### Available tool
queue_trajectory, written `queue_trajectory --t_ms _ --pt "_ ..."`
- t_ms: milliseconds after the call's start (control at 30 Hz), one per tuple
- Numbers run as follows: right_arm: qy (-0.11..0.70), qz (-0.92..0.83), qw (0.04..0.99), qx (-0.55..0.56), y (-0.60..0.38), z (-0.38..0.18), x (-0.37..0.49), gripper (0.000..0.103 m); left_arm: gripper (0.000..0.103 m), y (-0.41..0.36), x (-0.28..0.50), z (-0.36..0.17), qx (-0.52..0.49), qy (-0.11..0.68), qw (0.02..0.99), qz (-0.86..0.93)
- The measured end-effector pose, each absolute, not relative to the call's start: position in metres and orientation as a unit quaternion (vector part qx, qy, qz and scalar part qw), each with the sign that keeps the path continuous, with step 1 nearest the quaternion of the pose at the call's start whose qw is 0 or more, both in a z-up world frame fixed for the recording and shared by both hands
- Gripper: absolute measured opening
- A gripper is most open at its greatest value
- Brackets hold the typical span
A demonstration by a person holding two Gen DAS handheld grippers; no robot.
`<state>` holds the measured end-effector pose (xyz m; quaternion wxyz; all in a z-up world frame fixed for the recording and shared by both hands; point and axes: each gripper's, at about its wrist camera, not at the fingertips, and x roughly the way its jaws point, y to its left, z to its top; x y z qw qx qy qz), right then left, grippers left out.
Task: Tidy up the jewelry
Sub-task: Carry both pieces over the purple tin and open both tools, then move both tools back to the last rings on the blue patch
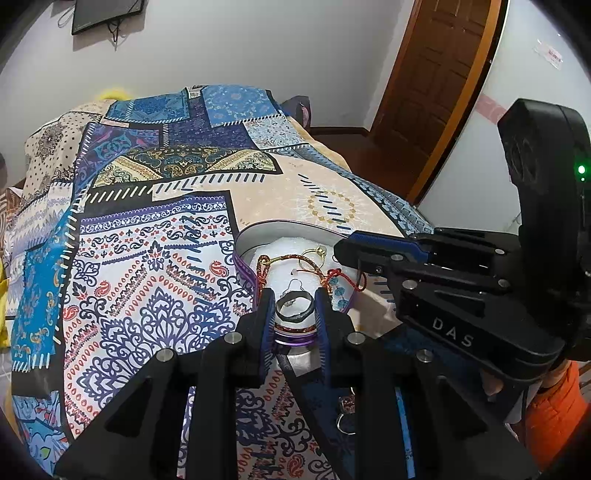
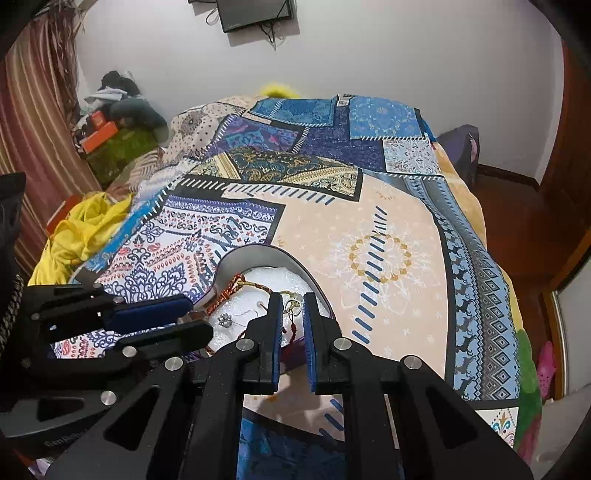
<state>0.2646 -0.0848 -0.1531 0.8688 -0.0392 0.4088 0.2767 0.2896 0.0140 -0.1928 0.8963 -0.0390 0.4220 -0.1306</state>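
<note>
A round metal tin (image 1: 295, 226) with white foam lining sits on the patterned bedspread; it also shows in the right wrist view (image 2: 258, 254). In it lie a red-and-gold cord bracelet (image 1: 284, 258), a gold ring (image 1: 314, 254), a hook earring (image 1: 295, 286) and a black band (image 1: 295, 308). My left gripper (image 1: 293, 295) is shut on the black band and a purple bangle (image 1: 295, 338) at the tin's near edge. My right gripper (image 2: 291, 299) is partly open around the gold ring (image 2: 291, 304), and reaches into the tin from the right in the left wrist view (image 1: 343, 254). A silver charm (image 2: 224, 320) lies on the foam.
The bedspread (image 1: 147, 258) covers the whole bed. A small earring (image 1: 345, 413) lies on it below my left gripper. Yellow clothes (image 2: 85, 229) lie at the bed's left side. A wooden door (image 1: 443, 74) stands at the right; a monitor (image 2: 255, 11) hangs on the wall.
</note>
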Motion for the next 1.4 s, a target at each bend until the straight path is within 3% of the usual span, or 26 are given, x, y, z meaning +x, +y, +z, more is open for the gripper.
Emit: queue_trajectory --t_ms 233,767,933,1400 --pt "0.404 0.272 0.872 -0.04 -0.088 -0.144 0.26 0.022 0.02 0.013 0.28 -0.18 -0.03 0.412 0.901 -0.131" --pt "0.372 0.267 0.888 -0.042 -0.102 -0.112 0.223 0.024 0.024 0.015 0.248 -0.15 -0.028 0.399 0.909 -0.115" --pt "0.362 0.265 0.893 -0.031 -0.107 -0.108 0.208 0.04 0.027 0.013 0.237 -0.155 -0.032 0.413 0.903 -0.113" --pt "0.383 0.245 0.89 -0.042 -0.123 -0.13 0.182 0.041 0.031 -0.021 0.223 -0.209 -0.01 0.485 0.863 -0.145"
